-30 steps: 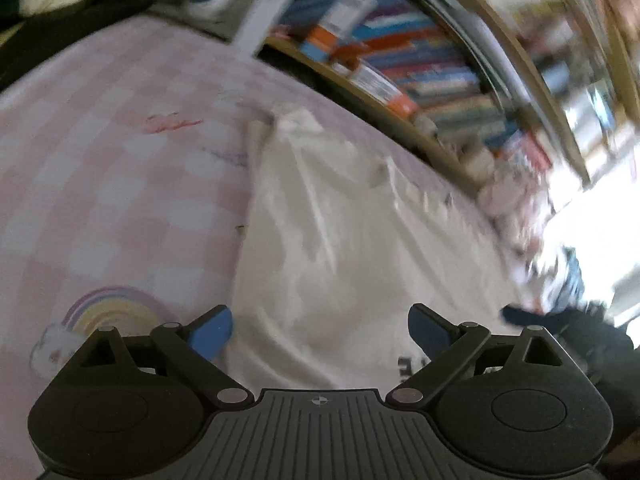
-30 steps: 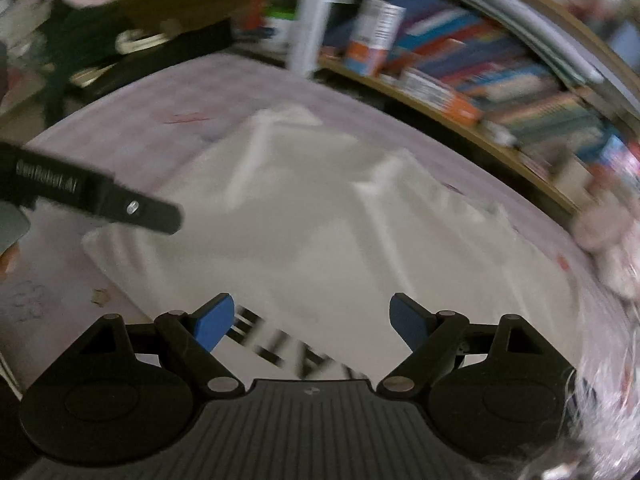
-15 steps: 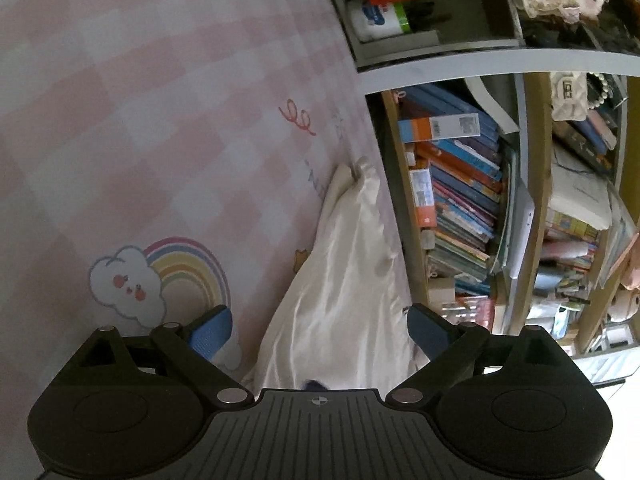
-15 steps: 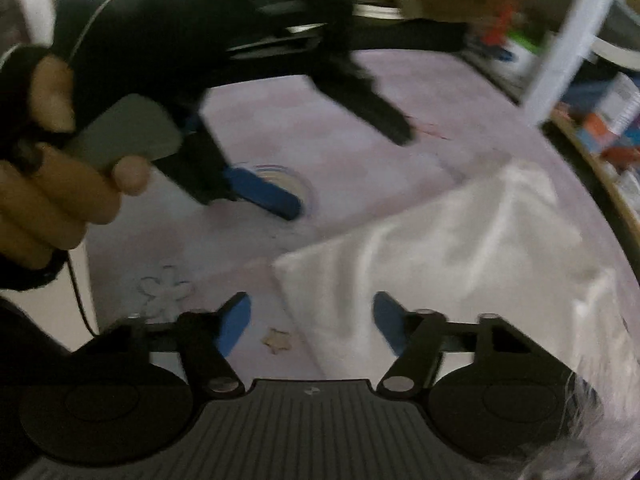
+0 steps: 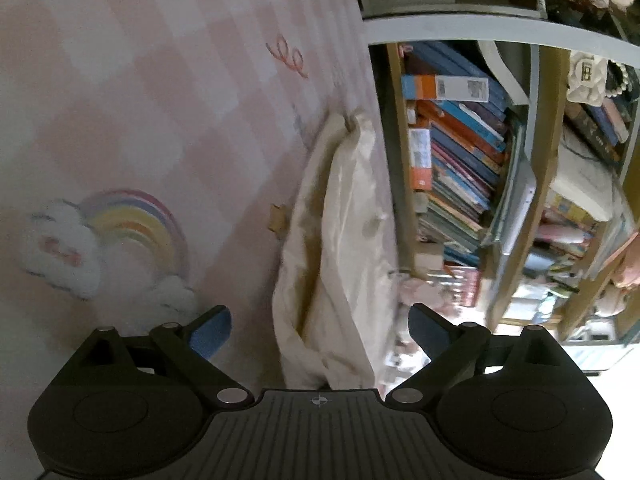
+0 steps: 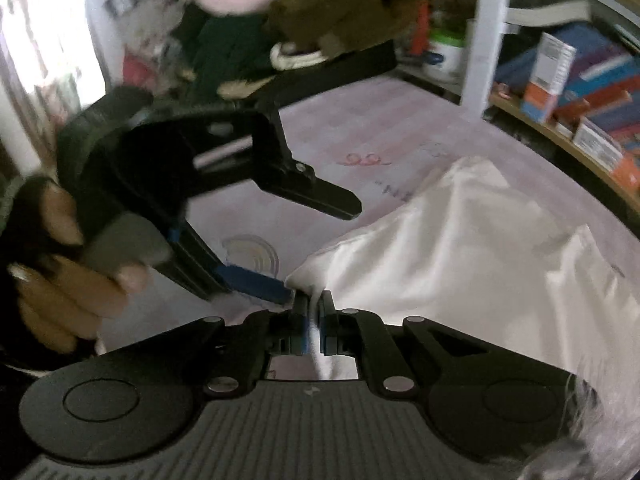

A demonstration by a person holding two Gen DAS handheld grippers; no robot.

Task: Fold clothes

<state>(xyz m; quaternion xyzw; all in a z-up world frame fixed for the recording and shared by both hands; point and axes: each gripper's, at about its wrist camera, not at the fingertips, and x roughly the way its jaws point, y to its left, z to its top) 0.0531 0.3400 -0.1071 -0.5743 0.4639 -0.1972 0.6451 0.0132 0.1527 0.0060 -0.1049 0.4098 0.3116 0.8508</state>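
Pinching a corner of the cream satin garment [image 6: 460, 248] at lower centre, our right gripper [image 6: 314, 304] is clamped; our left gripper [image 5: 320, 330] gapes empty. On the pink checked sheet [image 5: 152, 92], folding has barely begun, we judge.

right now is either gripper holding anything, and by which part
The right gripper pinches the white garment at its near corner. The left gripper is open, holding nothing.

No writing is sharp enough to read. The white label [image 5: 460, 89] on an orange and blue book carries a square code and print too small to make out.
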